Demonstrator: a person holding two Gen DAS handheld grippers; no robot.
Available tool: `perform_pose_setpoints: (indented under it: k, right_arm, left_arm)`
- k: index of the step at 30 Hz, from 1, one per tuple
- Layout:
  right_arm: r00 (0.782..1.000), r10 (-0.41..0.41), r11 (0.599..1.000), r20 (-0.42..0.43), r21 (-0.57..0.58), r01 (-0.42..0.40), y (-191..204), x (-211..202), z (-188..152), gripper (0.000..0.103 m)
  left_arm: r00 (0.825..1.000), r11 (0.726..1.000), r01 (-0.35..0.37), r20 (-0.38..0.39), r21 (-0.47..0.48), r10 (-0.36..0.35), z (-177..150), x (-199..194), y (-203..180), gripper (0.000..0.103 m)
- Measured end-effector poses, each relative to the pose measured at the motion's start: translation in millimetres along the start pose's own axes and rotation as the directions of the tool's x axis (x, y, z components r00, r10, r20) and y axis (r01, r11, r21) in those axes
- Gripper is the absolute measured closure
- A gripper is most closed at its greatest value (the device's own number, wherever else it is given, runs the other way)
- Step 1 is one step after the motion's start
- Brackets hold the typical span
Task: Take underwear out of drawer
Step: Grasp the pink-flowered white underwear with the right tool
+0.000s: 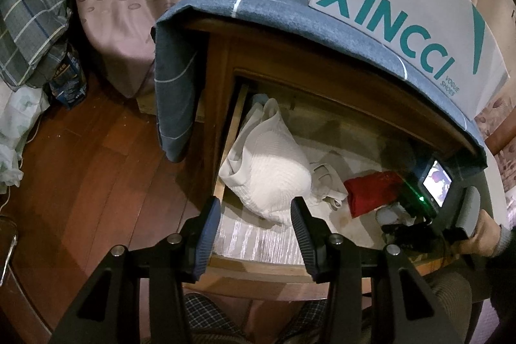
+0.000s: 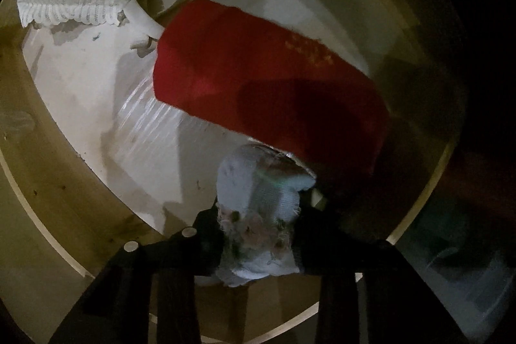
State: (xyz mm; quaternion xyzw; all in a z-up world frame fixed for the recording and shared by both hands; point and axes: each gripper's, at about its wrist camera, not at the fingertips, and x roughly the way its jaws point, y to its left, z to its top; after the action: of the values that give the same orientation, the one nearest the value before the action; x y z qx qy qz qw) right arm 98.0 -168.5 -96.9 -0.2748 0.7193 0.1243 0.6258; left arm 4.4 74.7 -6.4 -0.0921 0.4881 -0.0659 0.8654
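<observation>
— Right gripper (image 2: 258, 234) is seen pressed together on the pale blue underwear (image 2: 258, 192); the cloth is bunched between the two fingers, in the drawer (image 1: 225, 263), near its front right corner.

— And the left gripper (image 1: 254, 234)?

— It is held spread, with nothing between the fingers, above the front edge of the drawer. The white bra (image 1: 271, 179) is seen just beyond it, at the left side.

— Which hand is nearer to the piece that must come out?

— The right one, clearly; the cloth is already pinched by it. The gripper is pointed steeply down, so it is judged that the piece must be drawn upward, over the front edge.

— What lies close by?

— The red folded garment (image 2: 267, 92) is laid with its long axis slanting from the middle toward the right wall, just behind the pinched cloth. Whether the two touch cannot be told. It could be dragged along, it is thought.
</observation>
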Motion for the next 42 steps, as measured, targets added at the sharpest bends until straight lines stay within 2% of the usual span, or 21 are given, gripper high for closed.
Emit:
perform_pose_setpoints:
  k: [5, 8, 10, 11, 12, 15, 18, 22, 25, 28, 32, 37, 40, 42]
  right_arm:
    - [0.997, 0.036, 0.997, 0.064, 0.068, -0.04, 6.9, -22.7, -17.1, 0.078]
    - [0.986, 0.086, 0.983, 0.143, 0.147, -0.107, 10.4, -45.4, -28.1, 0.078]
    - [0.978, 0.071, 0.977, 0.198, 0.184, -0.109, 10.6, -61.8, -34.9, 0.078]
    - [0.973, 0.084, 0.967, 0.216, 0.217, -0.132, 4.8, -69.2, -37.6, 0.078]
    - [0.961, 0.136, 0.945, 0.24, 0.261, -0.198, 0.7, -77.0, -43.3, 0.078]
    - [0.942, 0.161, 0.913, 0.293, 0.318, -0.255, 8.8, -91.9, -65.5, 0.078]
    - [0.921, 0.19, 0.883, 0.339, 0.35, -0.311, 6.7, -87.4, -85.8, 0.078]
    - [0.89, 0.194, 0.836, 0.413, 0.406, -0.37, 1.0, -85.8, -89.7, 0.078]
    - [0.885, 0.203, 0.816, 0.419, 0.427, -0.39, -5.1, -85.7, -84.5, 0.079]
    - [0.882, 0.205, 0.815, 0.425, 0.424, -0.394, -4.3, -83.0, -84.0, 0.079]
    - [0.88, 0.214, 0.814, 0.423, 0.421, -0.4, -4.2, -82.0, -84.4, 0.079]
    - [0.878, 0.225, 0.812, 0.422, 0.417, -0.408, -5.1, -82.1, -85.3, 0.079]
    - [0.874, 0.238, 0.807, 0.423, 0.414, -0.42, -5.4, -80.6, -85.1, 0.079]
    - [0.872, 0.245, 0.804, 0.424, 0.414, -0.427, -5.5, -80.0, -85.3, 0.079]
  left_arm:
    - [1.0, 1.0, 0.002, -0.003, 0.0, -0.002, 0.7, 0.2, -0.3, 0.057]
    - [1.0, 1.0, 0.004, -0.006, -0.001, -0.004, 0.2, 0.7, -0.5, 0.057]
    - [1.0, 1.0, 0.005, -0.01, 0.001, -0.005, 0.1, 1.2, -1.1, 0.057]
    - [1.0, 1.0, 0.003, -0.01, 0.001, -0.003, 0.2, 1.3, -1.1, 0.057]
    - [1.0, 1.0, 0.003, -0.013, 0.0, -0.003, 0.3, 1.9, -1.1, 0.057]
    - [1.0, 1.0, 0.004, -0.03, -0.008, -0.005, 0.9, 4.0, -0.4, 0.057]
    - [0.998, 1.0, 0.022, -0.057, -0.01, -0.023, 1.1, 7.5, -0.9, 0.057]
    - [0.995, 0.999, 0.034, -0.099, -0.001, -0.034, 1.5, 14.2, -4.5, 0.057]
    - [0.99, 0.999, 0.048, -0.133, 0.011, -0.046, 2.3, 19.2, -9.0, 0.057]
    - [0.983, 0.997, 0.079, -0.168, -0.004, -0.079, 4.8, 26.7, -12.0, 0.056]
    - [0.964, 0.985, 0.131, -0.216, -0.108, -0.152, 9.2, 42.0, -11.5, 0.049]
    - [0.939, 0.944, 0.162, -0.249, -0.287, -0.237, 12.2, 66.1, -5.2, 0.038]
    - [0.941, 0.921, 0.145, -0.238, -0.361, -0.242, 14.7, 73.4, 1.4, 0.032]
    - [0.945, 0.918, 0.128, -0.234, -0.376, -0.228, 16.6, 76.6, 2.6, 0.027]
